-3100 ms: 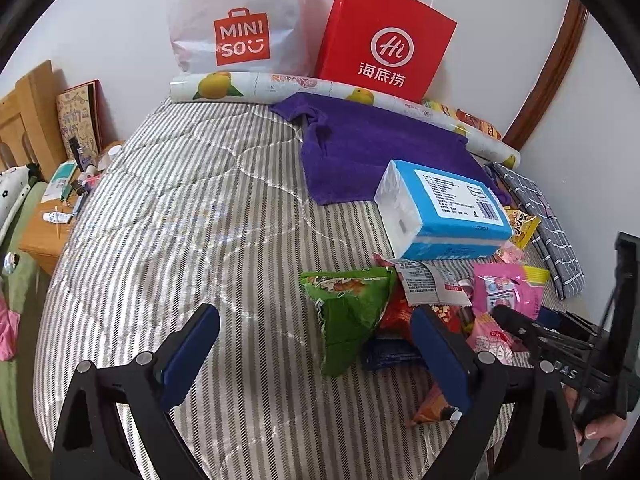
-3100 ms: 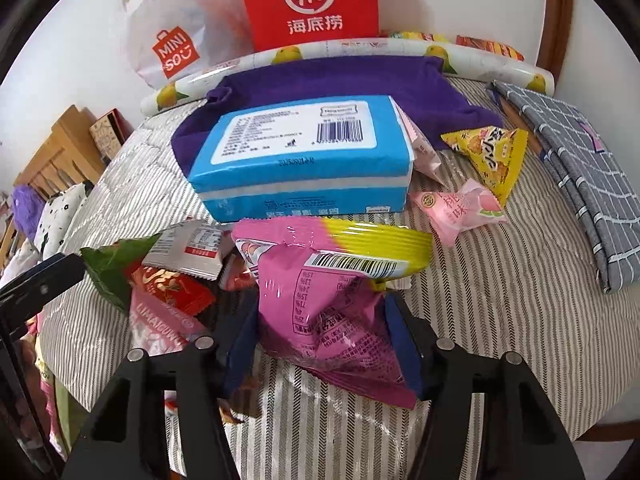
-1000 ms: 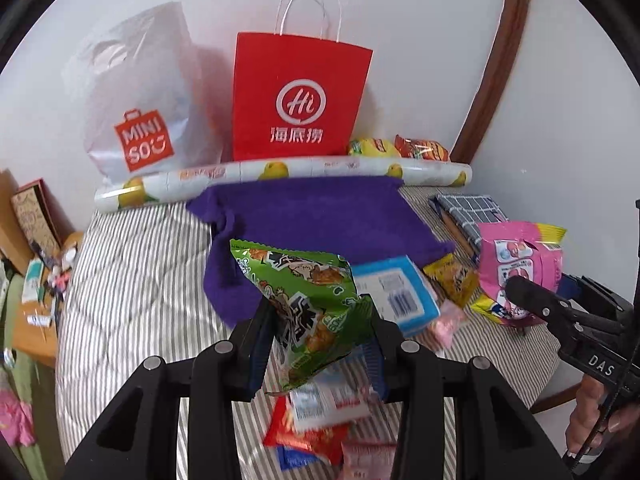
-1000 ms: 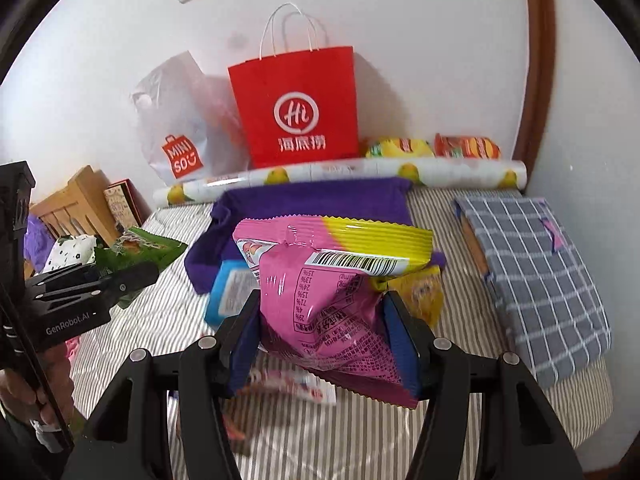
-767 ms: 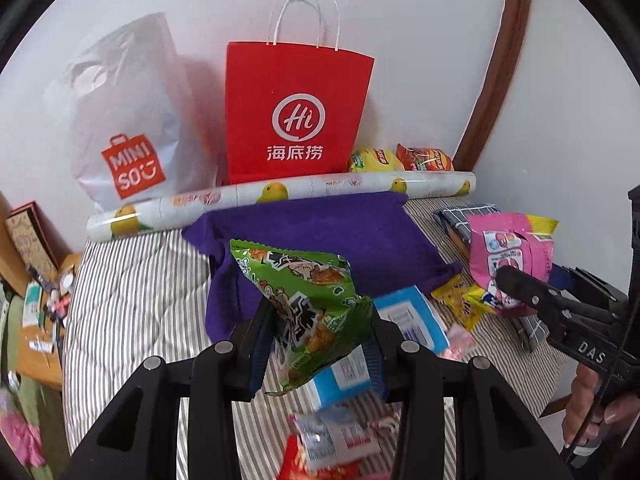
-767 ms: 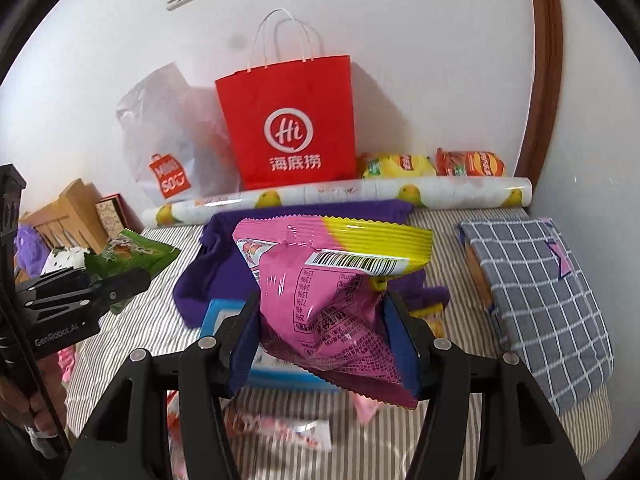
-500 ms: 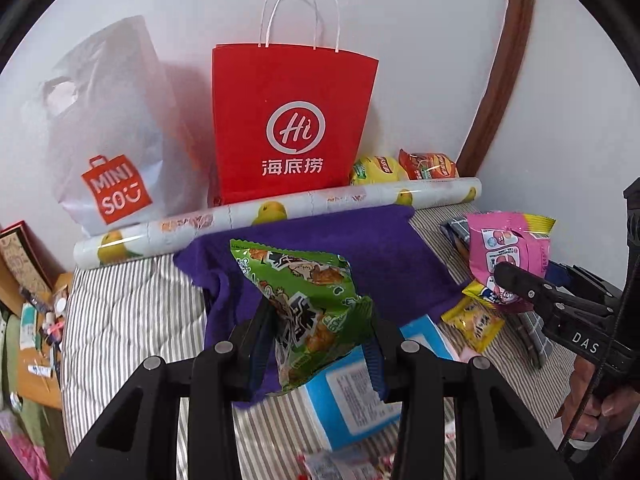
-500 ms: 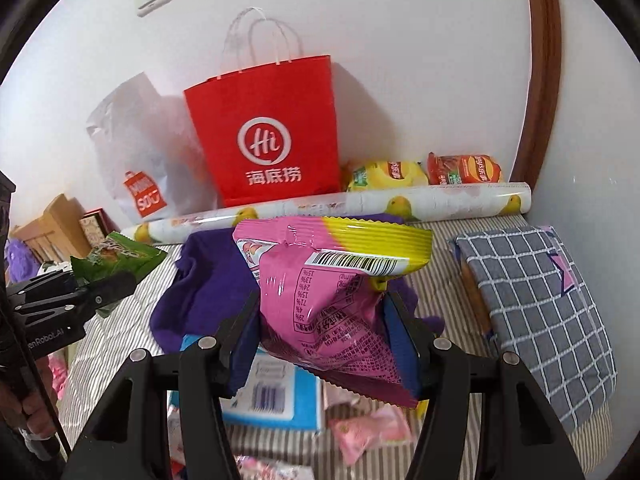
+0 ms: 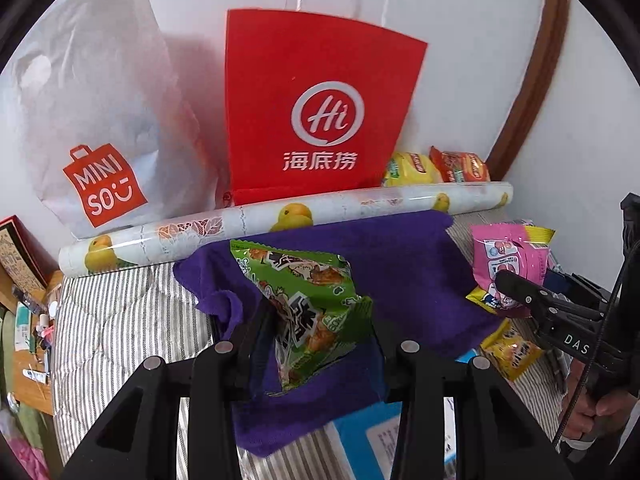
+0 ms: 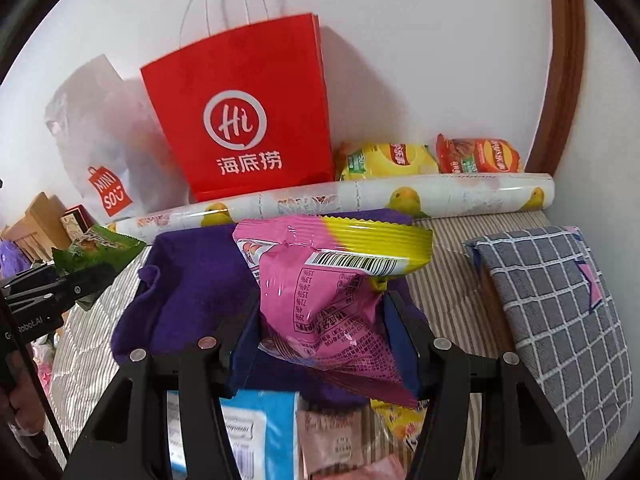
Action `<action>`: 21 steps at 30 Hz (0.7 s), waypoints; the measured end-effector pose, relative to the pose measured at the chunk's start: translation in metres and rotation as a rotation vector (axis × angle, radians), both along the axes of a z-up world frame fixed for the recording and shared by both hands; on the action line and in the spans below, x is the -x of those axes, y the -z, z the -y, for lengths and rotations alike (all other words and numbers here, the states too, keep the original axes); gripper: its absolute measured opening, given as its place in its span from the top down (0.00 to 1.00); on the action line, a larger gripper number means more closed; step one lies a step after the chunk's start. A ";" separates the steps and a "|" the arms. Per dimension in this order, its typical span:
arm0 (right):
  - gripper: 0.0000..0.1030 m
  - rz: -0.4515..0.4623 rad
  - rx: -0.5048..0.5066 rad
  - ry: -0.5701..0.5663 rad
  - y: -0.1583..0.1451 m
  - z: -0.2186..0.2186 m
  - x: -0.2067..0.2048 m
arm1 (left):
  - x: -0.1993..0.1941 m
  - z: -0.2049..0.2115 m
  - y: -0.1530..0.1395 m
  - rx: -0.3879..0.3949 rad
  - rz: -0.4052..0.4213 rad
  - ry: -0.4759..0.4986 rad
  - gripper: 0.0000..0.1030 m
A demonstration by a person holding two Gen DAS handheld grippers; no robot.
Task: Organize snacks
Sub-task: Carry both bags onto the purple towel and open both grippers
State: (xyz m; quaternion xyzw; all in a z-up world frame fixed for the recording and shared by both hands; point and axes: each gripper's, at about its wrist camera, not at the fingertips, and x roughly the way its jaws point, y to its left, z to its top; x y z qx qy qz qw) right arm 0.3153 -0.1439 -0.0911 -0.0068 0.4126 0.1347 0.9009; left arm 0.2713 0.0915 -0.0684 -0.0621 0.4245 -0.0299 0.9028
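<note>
My left gripper [image 9: 316, 320] is shut on a green snack bag [image 9: 308, 304] and holds it up above the purple cloth [image 9: 400, 272]. My right gripper [image 10: 320, 320] is shut on a pink and yellow snack bag [image 10: 328, 300], also held in the air; it shows at the right of the left wrist view [image 9: 508, 256]. The green bag shows at the left of the right wrist view [image 10: 100, 248]. A red paper bag [image 9: 316, 108] stands against the wall ahead. A yellow chip bag [image 10: 384, 160] and an orange chip bag [image 10: 480, 156] lie beside it.
A white Miniso plastic bag [image 9: 100, 120] stands left of the red bag. A patterned roll [image 9: 280, 220] lies along the wall. A blue tissue pack [image 10: 248, 436] and several small snacks [image 10: 336, 436] lie on the striped bed below. A checked cloth [image 10: 560, 320] lies at right.
Both grippers closed on bags on the bed, lifted them, and moved forward toward the red bag and wall. The red bag and chip bags now look larger and nearer.
</note>
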 end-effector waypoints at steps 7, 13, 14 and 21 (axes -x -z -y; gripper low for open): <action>0.43 -0.041 0.001 -0.018 0.022 -0.008 -0.030 | -0.022 -0.008 0.018 0.008 -0.032 -0.023 0.63; 0.43 -0.080 0.010 -0.025 0.041 -0.013 -0.048 | -0.038 -0.008 0.034 0.011 -0.060 -0.019 0.63; 0.43 -0.087 0.009 -0.024 0.044 -0.013 -0.050 | -0.039 -0.007 0.036 0.012 -0.060 -0.019 0.63; 0.43 -0.134 0.007 -0.026 0.065 -0.011 -0.062 | -0.052 -0.006 0.052 0.022 -0.085 -0.025 0.63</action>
